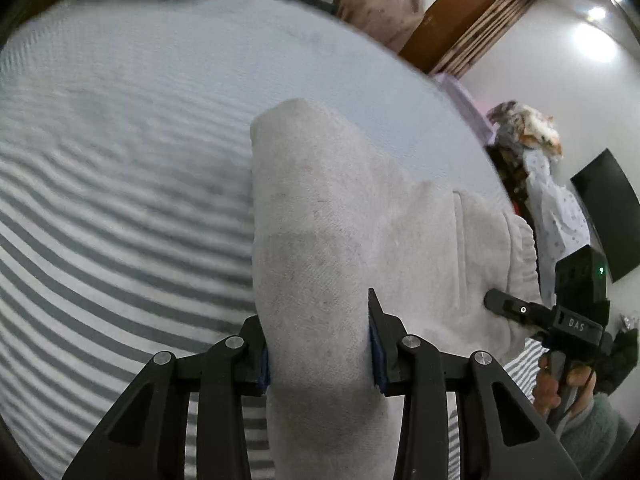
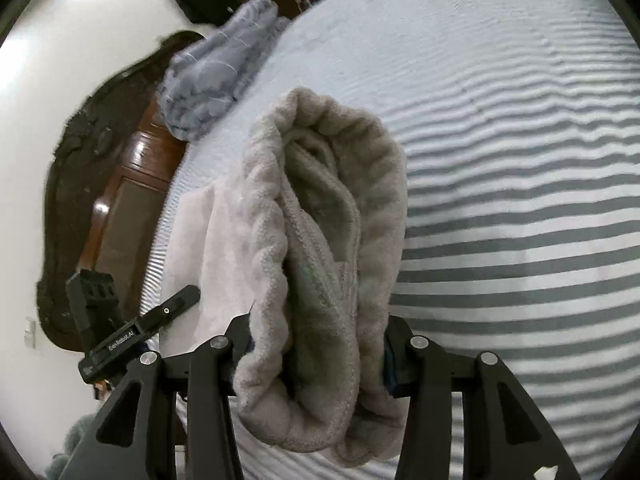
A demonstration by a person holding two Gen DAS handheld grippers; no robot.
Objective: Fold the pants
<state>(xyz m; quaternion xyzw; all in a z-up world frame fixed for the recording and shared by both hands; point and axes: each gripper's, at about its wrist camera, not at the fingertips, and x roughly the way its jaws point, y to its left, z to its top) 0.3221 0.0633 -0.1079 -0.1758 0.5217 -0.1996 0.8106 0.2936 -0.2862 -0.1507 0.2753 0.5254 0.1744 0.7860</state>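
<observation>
From the left wrist we see our left tool pinching a fold of the pants, its blue-lined pads pressed against either side of the pale grey fleece. The fabric runs forward from the pads as a thick, rounded band and spreads toward the right edge of the bed, where the gathered waistband lies. The bed wears a grey-and-white striped cover. Our right tool shows at the right, black, its tip against the waistband end of the pants, with a hand on its grip.

From the right wrist we see our right tool clamped on the bunched elastic waistband, which stands up between the pads as a ruffled loop showing the darker lining. The rest of the pants spreads off to the left, toward the bed's left edge in this view. The left tool reaches in there, touching the paler cloth. A crumpled blue-grey blanket lies near the far corner.
</observation>
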